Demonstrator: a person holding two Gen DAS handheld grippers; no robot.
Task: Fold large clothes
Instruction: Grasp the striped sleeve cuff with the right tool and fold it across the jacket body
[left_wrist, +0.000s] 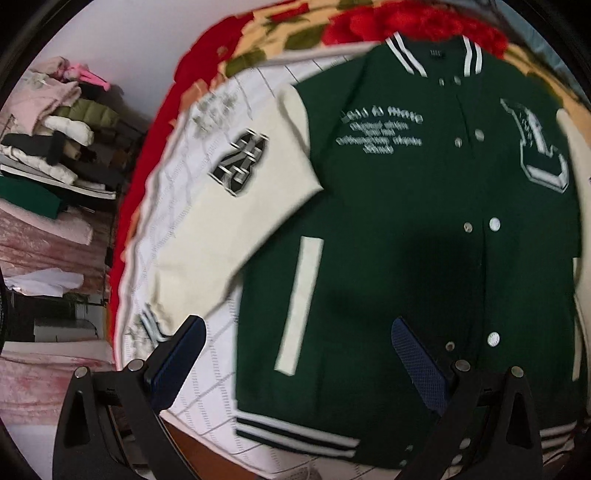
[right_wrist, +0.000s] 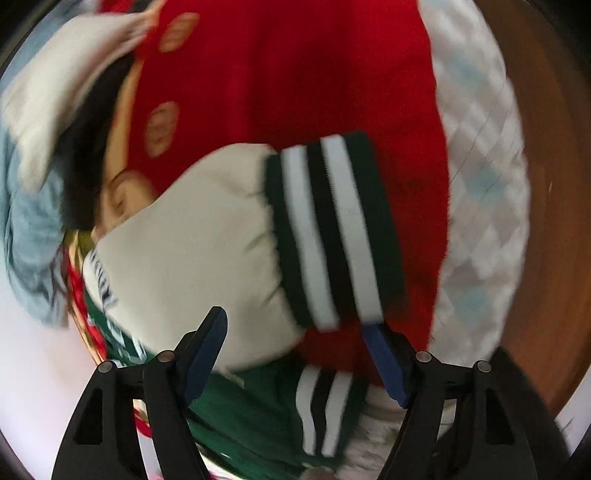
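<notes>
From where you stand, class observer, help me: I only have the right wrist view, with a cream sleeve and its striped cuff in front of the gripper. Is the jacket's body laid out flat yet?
Observer: Yes. In the left wrist view the green jacket lies spread front-up on the quilted white cover.
Operator: Where is the other sleeve?
Observer: The cream sleeve with a number patch angles out to the picture's left of the body.
Operator: Is the left gripper holding anything?
Observer: No. The left gripper is open above the jacket's lower front, nothing between its fingers.
</notes>
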